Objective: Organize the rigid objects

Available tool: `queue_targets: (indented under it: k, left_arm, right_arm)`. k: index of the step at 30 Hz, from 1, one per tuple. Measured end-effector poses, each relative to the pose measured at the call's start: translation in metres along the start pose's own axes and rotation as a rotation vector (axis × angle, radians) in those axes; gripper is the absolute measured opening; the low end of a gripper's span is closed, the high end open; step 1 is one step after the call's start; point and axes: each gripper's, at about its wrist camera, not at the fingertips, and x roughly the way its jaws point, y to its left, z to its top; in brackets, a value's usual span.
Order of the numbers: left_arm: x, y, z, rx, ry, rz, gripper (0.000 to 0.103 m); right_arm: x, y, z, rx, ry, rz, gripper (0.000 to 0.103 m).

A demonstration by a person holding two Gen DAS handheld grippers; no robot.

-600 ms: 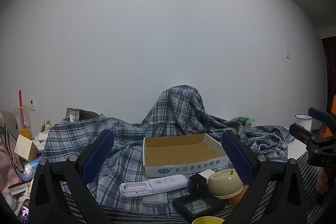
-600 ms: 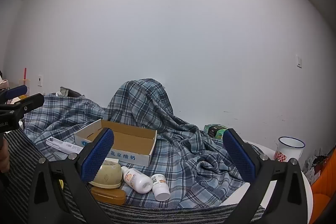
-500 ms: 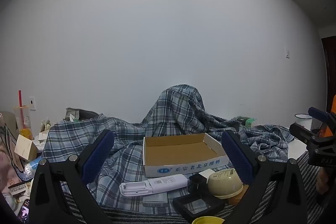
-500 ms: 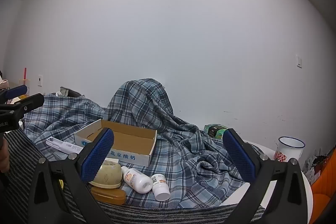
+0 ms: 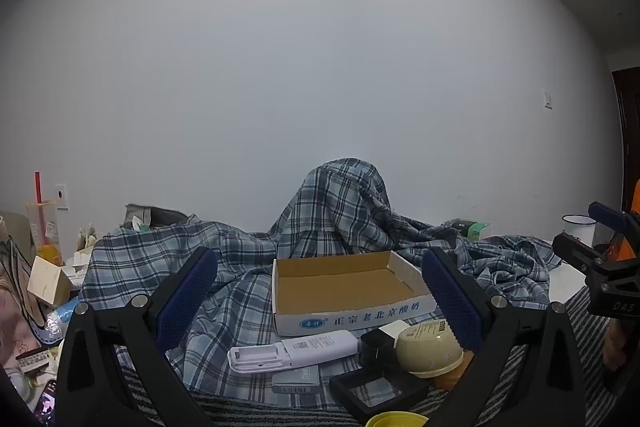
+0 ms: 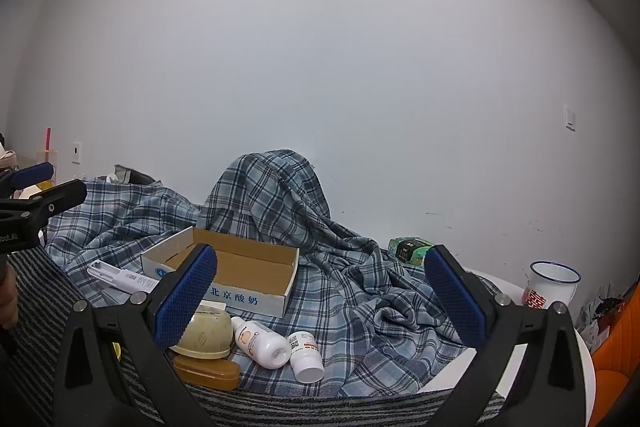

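An empty cardboard box (image 5: 344,283) sits on a plaid cloth; it also shows in the right wrist view (image 6: 240,267). In front of it lie a white remote (image 5: 292,347), a beige upturned bowl (image 5: 430,347), a black frame (image 5: 376,393) and a grey flat case (image 5: 296,381). The right wrist view shows two white bottles (image 6: 262,341) (image 6: 306,353), an amber case (image 6: 206,371) and the bowl (image 6: 204,333). My left gripper (image 5: 320,301) is open and empty, above the remote. My right gripper (image 6: 320,301) is open and empty, above the bottles.
The plaid cloth (image 6: 360,291) is heaped against the wall. A white enamel mug (image 6: 552,285) and a green packet (image 6: 410,249) lie at the right. A drink cup with a red straw (image 5: 40,227) and a small carton (image 5: 48,283) stand at the left.
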Motion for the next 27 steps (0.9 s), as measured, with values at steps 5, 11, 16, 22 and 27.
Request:
queue_targets:
  k: [5, 11, 16, 22, 27]
  left_arm:
    - [0.0007, -0.0001, 0.0003, 0.001, 0.003, 0.000, 0.103]
    - [0.0008, -0.0003, -0.0012, 0.001, 0.002, 0.000, 0.103]
    - [-0.0002, -0.0008, -0.0006, 0.002, -0.001, 0.000, 0.103]
    - [-0.0040, -0.0014, 0.0035, 0.014, -0.017, 0.005, 0.103]
    - [-0.0056, -0.0008, 0.0040, 0.018, -0.022, 0.006, 0.103]
  right_arm:
    - [-0.0001, 0.0007, -0.0004, 0.000, -0.001, 0.000, 0.103]
    - [-0.0018, 0.0012, -0.0008, 0.001, -0.008, -0.001, 0.103]
    - [-0.0009, 0.0004, 0.0011, -0.006, -0.009, -0.001, 0.103]
    - [-0.0019, 0.0004, 0.0007, -0.001, -0.012, 0.002, 0.103]
    - [-0.0016, 0.0011, 0.0000, -0.004, -0.004, 0.003, 0.103]
